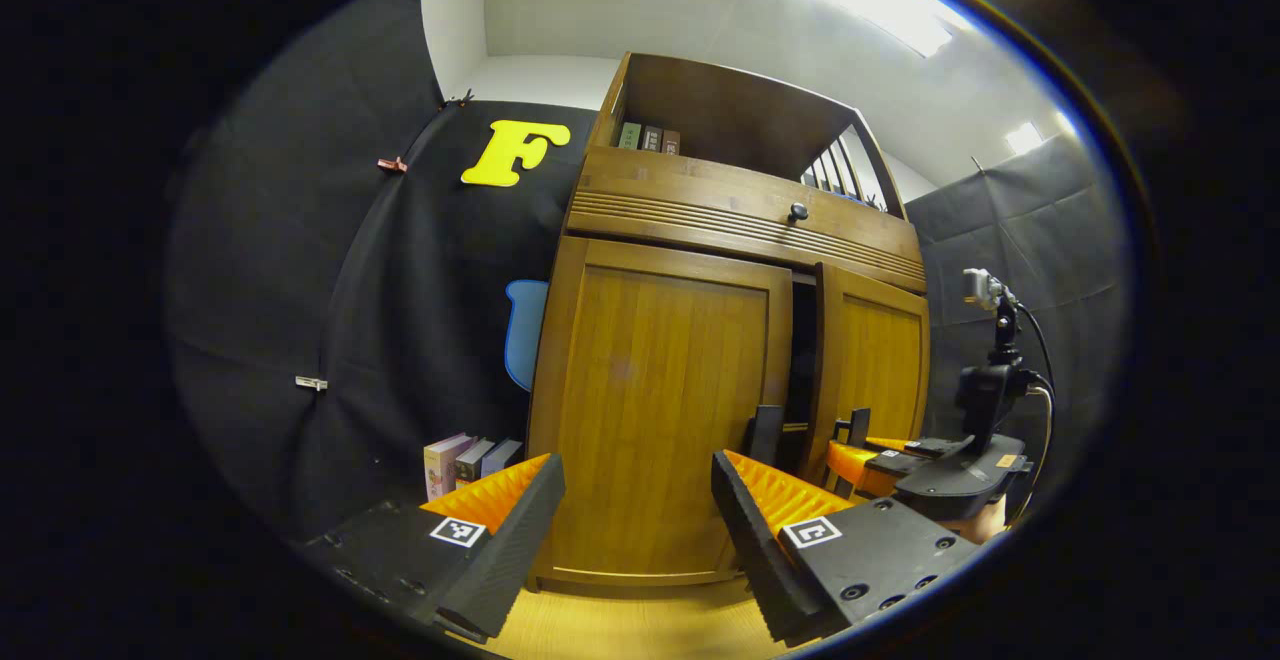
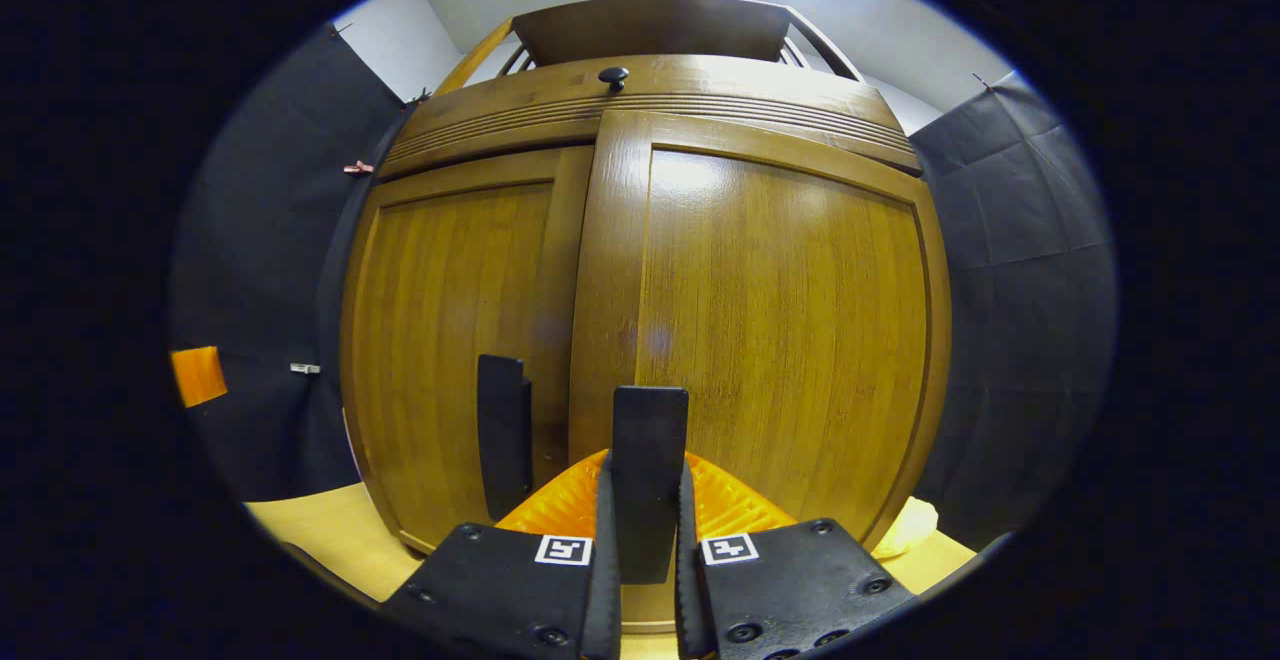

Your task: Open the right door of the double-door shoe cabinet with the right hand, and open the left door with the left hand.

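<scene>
Your right gripper (image 2: pixel 645 530) is pinched onto the dark handle (image 2: pixel 650 470) of the right door (image 2: pixel 790 320), both fingers pressing its sides. That door stands slightly ajar, its inner edge forward of the left door (image 2: pixel 450 340); in the left gripper view a dark gap shows between the two. The left door's handle (image 2: pixel 503 430) stands free, just to the left of your right gripper.

Your left gripper (image 1: pixel 640 530) is spread wide, holding nothing, and faces the left door's panel (image 1: pixel 660 400), apart from it. That door's handle (image 1: pixel 765 432) lies up and to the right of your right-hand finger. Beyond it your right gripper (image 1: pixel 850 430) sits at the right door (image 1: pixel 880 360). The shoe cabinet (image 1: pixel 740 220) stands on a light wooden floor (image 1: pixel 620 630).
</scene>
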Demonstrator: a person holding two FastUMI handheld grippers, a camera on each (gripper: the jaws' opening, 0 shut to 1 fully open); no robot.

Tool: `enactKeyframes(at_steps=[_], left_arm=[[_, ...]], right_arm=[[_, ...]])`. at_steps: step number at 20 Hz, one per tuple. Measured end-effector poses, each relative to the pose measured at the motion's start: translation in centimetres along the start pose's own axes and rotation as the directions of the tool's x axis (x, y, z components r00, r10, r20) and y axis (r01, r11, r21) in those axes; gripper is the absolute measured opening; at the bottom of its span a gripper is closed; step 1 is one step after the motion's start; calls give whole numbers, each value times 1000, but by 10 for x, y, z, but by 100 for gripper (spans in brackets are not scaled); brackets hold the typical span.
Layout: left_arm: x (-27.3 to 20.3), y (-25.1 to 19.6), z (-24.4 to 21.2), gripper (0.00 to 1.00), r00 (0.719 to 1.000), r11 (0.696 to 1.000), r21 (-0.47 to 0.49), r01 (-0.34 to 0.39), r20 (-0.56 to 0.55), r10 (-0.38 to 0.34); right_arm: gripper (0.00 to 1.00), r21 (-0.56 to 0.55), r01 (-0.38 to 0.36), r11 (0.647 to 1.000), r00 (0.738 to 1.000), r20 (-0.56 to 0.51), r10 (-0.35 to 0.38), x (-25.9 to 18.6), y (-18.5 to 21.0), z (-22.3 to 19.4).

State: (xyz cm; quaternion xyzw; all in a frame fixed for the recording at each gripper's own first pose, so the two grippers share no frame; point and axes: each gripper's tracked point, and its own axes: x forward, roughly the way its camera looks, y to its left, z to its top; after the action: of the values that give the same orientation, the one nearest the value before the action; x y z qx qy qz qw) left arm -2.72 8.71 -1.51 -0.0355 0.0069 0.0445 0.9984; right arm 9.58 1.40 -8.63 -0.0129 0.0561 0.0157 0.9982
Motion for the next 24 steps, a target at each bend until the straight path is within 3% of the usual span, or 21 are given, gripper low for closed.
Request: enactKeyframes(at_steps=[2, 5, 6, 10, 11, 12, 14, 15, 16, 18, 20, 24], left_arm=[[-4, -7, 2, 96, 1000, 1000, 7, -1, 0, 1], [-13, -21, 5, 92, 1000, 1000, 29, 4, -1, -4], [-16, -25, 4, 92, 1000, 999, 38, 6, -3, -6], [-24, -36, 3, 88, 1000, 999, 52, -7, -6, 7], [-26, -40, 3, 92, 1000, 999, 48, -2, -7, 3], [-28, -43, 3, 88, 1000, 999, 45, 2, -8, -2], [-29, -51, 3, 92, 1000, 999, 42, 12, -4, -11], [-29, -54, 3, 92, 1000, 999, 40, 14, -3, -14], [-28, -57, 3, 88, 1000, 999, 38, 18, -1, -18], [-25, -65, 3, 88, 1000, 999, 27, 31, 3, -31], [-22, -72, 0, 92, 999, 999, 10, 48, 4, -48], [-14, -80, -12, 92, 997, 998, 15, 66, -29, -66]], right_arm=[[25, -4, -24, 1000, 1000, -1, 24, -15, -3, 3], [25, -10, -54, 998, 999, -1, 54, -38, -10, 6], [21, -10, -67, 998, 998, -3, 67, -46, -15, 7], [25, -1, -108, 994, 994, -7, 108, -78, -32, 15], [25, 1, -113, 994, 994, -7, 113, -86, -36, 17], [25, 2, -115, 993, 993, -5, 115, -92, -42, 19], [20, 7, -113, 994, 994, -5, 113, -105, -52, 21], [25, 7, -112, 994, 994, -6, 112, -111, -57, 22], [20, 6, -109, 994, 994, -6, 109, -116, -63, 24], [20, 2, -101, 995, 995, -8, 101, -127, -74, 25], [25, -1, -96, 995, 995, -1, 96, -139, -86, 27], [24, -23, -43, 999, 999, 14, 43, -158, -117, 32]])
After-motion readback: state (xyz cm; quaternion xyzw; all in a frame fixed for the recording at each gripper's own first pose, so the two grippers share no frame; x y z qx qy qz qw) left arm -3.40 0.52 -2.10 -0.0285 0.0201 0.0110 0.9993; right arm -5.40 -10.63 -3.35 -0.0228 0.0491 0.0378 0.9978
